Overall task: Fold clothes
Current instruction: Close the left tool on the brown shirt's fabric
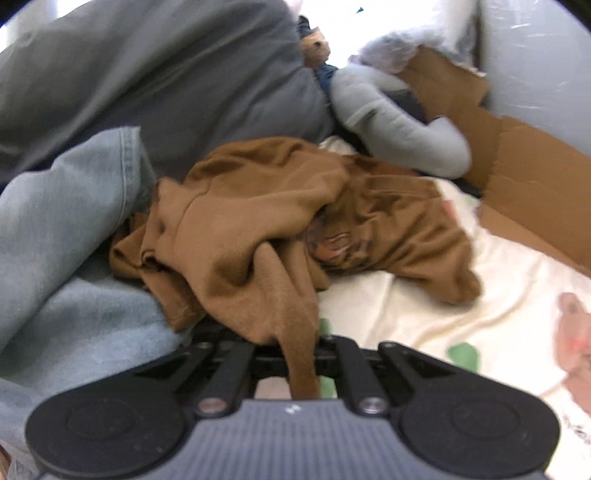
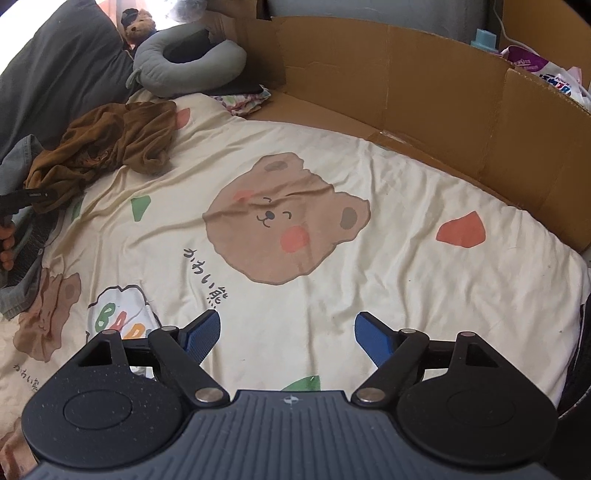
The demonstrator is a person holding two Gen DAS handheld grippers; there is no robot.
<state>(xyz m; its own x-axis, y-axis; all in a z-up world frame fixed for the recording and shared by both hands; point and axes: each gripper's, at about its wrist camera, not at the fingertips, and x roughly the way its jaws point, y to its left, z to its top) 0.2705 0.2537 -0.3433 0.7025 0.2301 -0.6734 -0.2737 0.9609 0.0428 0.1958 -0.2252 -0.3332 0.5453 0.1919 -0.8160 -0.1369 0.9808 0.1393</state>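
Note:
A crumpled brown garment (image 1: 258,221) lies on the cream bear-print bedsheet (image 1: 424,314), at the far left in the right wrist view (image 2: 107,147). My left gripper (image 1: 291,332) is shut on the brown garment; its fingertips are buried under the cloth and a strip of fabric hangs down between the linkages. The right wrist view also catches it at the left edge (image 2: 26,195), held by a hand (image 2: 5,243). My right gripper (image 2: 288,328) hovers open over the bare sheet (image 2: 369,258), blue pads (image 2: 201,334) wide apart, nothing between them.
A light blue denim garment (image 1: 55,229) lies left of the brown one. Behind are a dark grey pillow (image 1: 147,74), a grey neck pillow (image 2: 188,62) and a small teddy bear (image 2: 138,24). Cardboard walls (image 2: 406,74) border the bed's far and right sides.

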